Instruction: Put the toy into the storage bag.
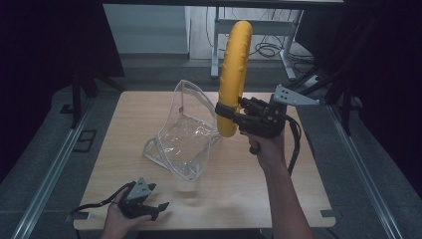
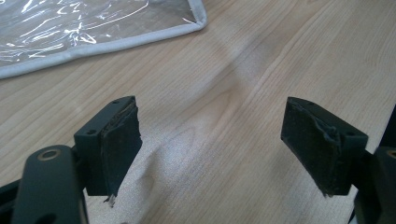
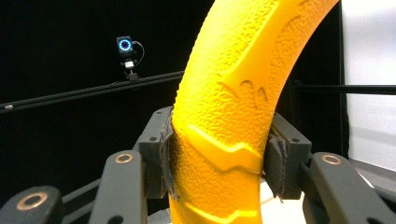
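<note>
Above the clear pouch (image 1: 181, 132), right gripper (image 1: 226, 113) clamps a yellow ring (image 1: 234, 69), top cropped; left gripper (image 2: 212, 144) gapes.

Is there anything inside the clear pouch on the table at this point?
The clear pouch looks empty: wood grain of the table shows through its plastic. Glare and creases hide parts of the inside. The yellow ring is outside it, held upright in the right tongs.

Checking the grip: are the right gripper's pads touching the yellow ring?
Touching. The right gripper view shows both pads pressed against the yellow ring, with no gap on either side.
</note>
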Demonstrator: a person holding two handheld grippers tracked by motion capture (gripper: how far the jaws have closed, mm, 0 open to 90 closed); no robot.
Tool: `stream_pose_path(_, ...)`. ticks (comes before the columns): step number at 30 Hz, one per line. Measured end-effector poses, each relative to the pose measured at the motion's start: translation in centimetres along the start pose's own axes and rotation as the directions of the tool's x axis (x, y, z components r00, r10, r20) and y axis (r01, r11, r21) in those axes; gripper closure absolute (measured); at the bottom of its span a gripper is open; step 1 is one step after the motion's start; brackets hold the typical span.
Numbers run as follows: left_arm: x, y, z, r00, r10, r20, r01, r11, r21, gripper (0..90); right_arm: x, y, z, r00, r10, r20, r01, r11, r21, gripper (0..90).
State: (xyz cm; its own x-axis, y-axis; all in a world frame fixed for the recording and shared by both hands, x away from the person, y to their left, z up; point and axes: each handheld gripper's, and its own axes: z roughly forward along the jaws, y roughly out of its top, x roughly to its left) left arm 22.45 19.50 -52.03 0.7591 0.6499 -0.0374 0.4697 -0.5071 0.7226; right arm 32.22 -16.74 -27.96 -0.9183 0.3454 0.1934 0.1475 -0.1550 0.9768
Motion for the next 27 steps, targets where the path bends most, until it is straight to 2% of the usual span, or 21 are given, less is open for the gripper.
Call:
stream_pose_path(20, -0.1, -0.1, 0.0, 1.0, -0.002, -0.002, 0.002, 1.0, -0.002, 19.7, 0.8, 0.1, 3.0, 0.9982, -0.011, -0.058, 0.011, 1.0, 0.008, 50.6)
stream_pose_path(27, -0.1, -0.1, 0.0, 1.0, -0.002, -0.004, 0.002, 1.0, -0.003, 19.7, 1.2, 0.1, 3.9, 0.9977, -0.02, -0.065, 0.021, 1.0, 0.019, 50.5)
